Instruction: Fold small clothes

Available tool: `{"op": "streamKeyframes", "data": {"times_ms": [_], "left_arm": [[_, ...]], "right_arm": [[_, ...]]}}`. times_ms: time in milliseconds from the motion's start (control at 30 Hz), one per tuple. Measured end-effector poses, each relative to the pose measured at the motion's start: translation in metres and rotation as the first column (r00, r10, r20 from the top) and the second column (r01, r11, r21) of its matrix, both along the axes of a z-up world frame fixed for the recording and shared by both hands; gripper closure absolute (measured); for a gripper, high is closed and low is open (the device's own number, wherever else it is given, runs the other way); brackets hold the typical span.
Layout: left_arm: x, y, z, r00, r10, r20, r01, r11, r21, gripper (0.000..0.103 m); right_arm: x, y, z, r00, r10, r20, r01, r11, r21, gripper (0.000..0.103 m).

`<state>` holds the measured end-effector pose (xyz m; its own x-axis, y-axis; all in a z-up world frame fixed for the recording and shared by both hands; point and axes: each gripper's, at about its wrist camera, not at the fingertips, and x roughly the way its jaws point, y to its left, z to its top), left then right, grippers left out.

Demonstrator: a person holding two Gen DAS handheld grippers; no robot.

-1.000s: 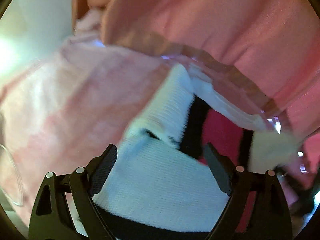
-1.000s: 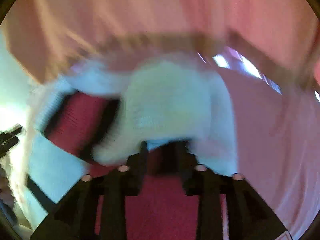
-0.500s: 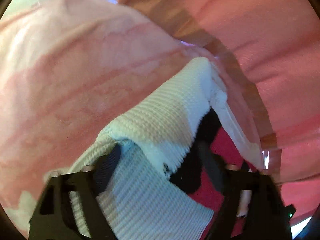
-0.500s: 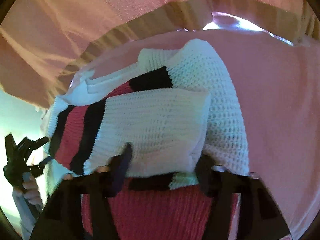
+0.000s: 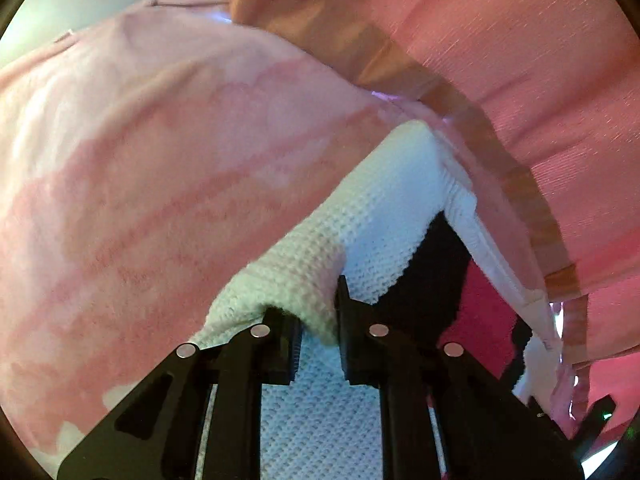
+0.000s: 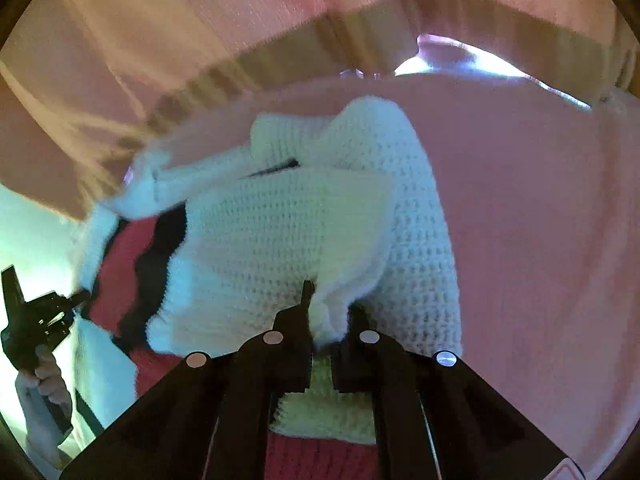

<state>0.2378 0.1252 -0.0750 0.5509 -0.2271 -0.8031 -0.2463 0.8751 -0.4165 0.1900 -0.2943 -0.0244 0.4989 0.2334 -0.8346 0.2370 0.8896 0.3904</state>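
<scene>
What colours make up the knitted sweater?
White, black and red sweater; the right wrist view shows it best.

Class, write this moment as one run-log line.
left tool: shut on white, red and black knitted sweater | right tool: shut on it | surface: pink cloth

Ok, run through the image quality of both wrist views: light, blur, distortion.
Left wrist view: dim, pink-tinted, strong fisheye bulge; the knit sweater near the left gripper is slightly soft. Right wrist view: bright window glare above the pink bedspread, cool cast at left; the sweater's left edge is motion-blurred, while the weave by the right gripper reads clearly.
</scene>
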Motion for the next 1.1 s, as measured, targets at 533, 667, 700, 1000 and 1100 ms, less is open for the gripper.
{"op": "streamKeyframes", "data": {"times_ms": [533, 667, 700, 1000, 1100], "left_arm": [[0.003, 0.01, -0.001, 0.999, -0.049, 0.001, 0.049, 0.998, 0.03, 0.086], [0.003, 0.002, -0.002, 0.995, -0.095, 0.011, 0.094, 0.992, 0.081, 0.086], [0.002, 0.001, -0.001, 0.995, -0.101, 0.011, 0.1, 0.991, 0.094, 0.086], [0.003, 0.002, -0.001, 0.994, -0.107, 0.002, 0.107, 0.99, 0.096, 0.083], [0.004, 0.003, -0.003, 0.992, -0.125, 0.003, 0.124, 0.987, 0.101, 0.082]], "right_arm": [[-0.051, -0.025, 0.039, 0.998, -0.055, -0.014, 0.053, 0.992, -0.111, 0.062], [-0.062, -0.04, 0.006, 0.991, -0.094, -0.097, 0.096, 0.995, 0.011, 0.061], [-0.061, -0.039, -0.002, 0.99, -0.094, -0.104, 0.099, 0.994, 0.043, 0.063], [-0.063, -0.02, 0.029, 0.997, -0.068, -0.025, 0.065, 0.992, -0.111, 0.086], [-0.063, -0.026, -0.005, 0.992, -0.08, -0.101, 0.071, 0.993, -0.093, 0.082]]}}
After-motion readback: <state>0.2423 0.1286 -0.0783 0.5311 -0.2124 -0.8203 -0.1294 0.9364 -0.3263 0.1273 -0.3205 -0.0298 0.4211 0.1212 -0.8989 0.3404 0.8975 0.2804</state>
